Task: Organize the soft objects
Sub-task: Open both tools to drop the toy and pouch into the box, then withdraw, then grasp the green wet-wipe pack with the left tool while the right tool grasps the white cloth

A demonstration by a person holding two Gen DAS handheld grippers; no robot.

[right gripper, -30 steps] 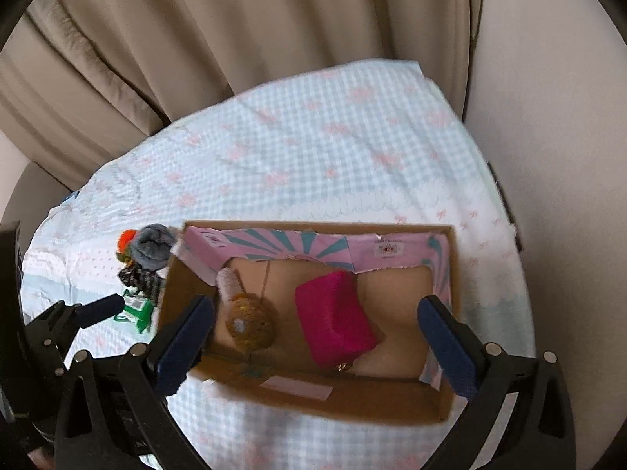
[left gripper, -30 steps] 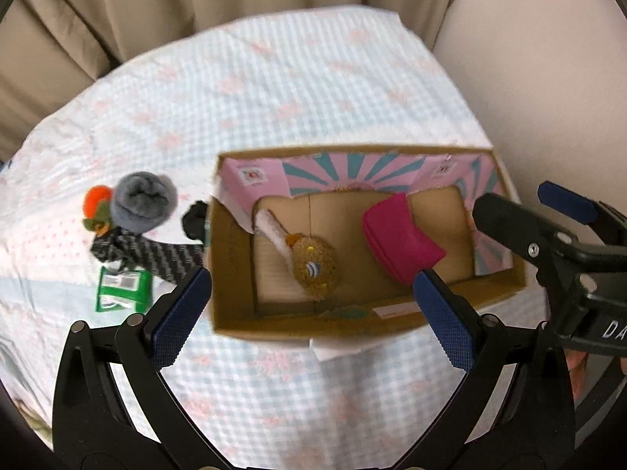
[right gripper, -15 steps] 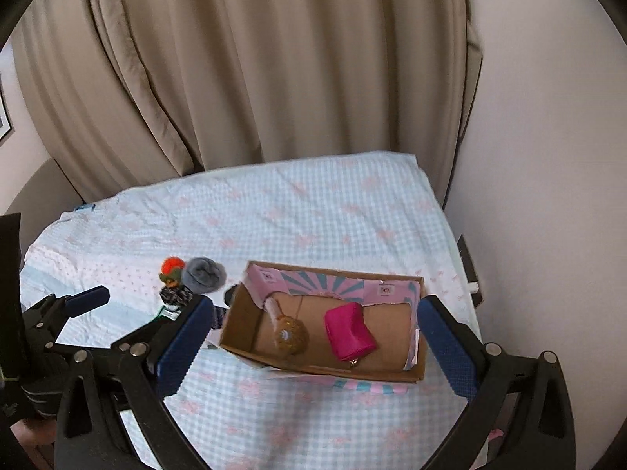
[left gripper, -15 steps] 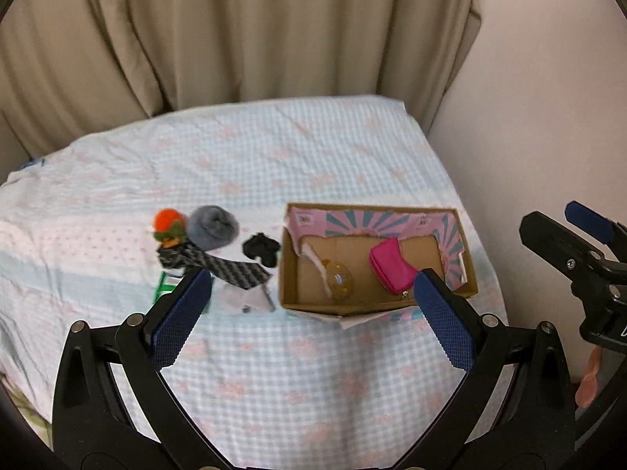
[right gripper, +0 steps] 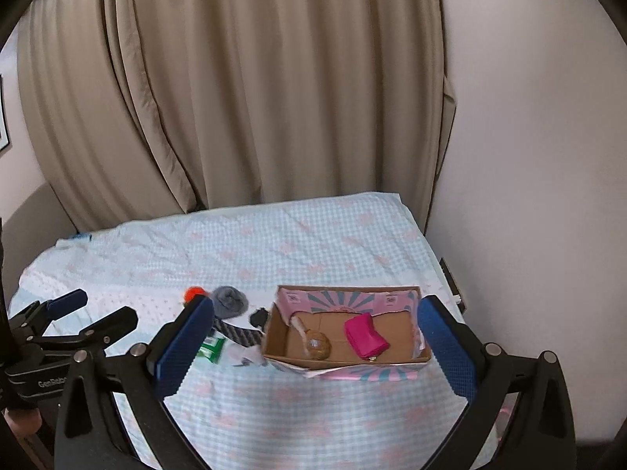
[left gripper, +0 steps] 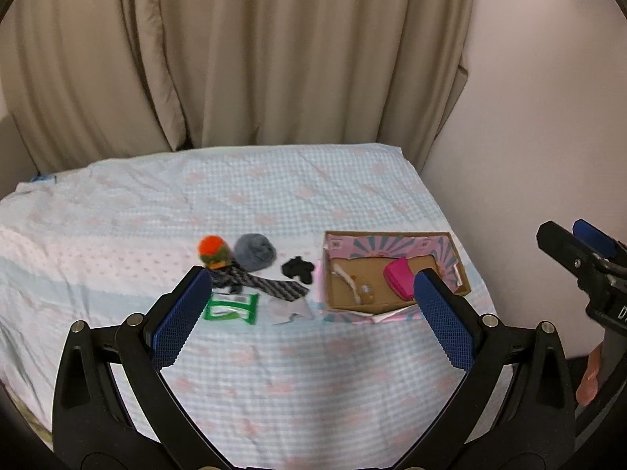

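A cardboard box (left gripper: 341,297) (right gripper: 276,337) with a pink patterned lining sits on the bed near its right edge. It holds a magenta pouch (left gripper: 399,277) (right gripper: 364,335) and a brown round toy with a pale handle (left gripper: 362,291) (right gripper: 316,344). Left of the box lie an orange-green pom toy (left gripper: 213,250), a grey rolled sock (left gripper: 254,251) (right gripper: 231,300), a black cloth scrap (left gripper: 298,268), a checked tie (left gripper: 270,284), a green packet (left gripper: 232,307) and a white piece (left gripper: 292,310). My left gripper (left gripper: 309,319) and right gripper (right gripper: 315,350) are open and empty, well back from the bed.
The bed has a light blue checked cover (left gripper: 274,203) (right gripper: 298,243). Beige curtains (left gripper: 235,58) hang behind it. A plain wall (right gripper: 529,156) runs along the bed's right side. The right gripper shows at the left wrist view's right edge (left gripper: 580,258).
Both grippers have pulled up and far back from the box, so the whole bed and curtains now show. The objects have not moved.
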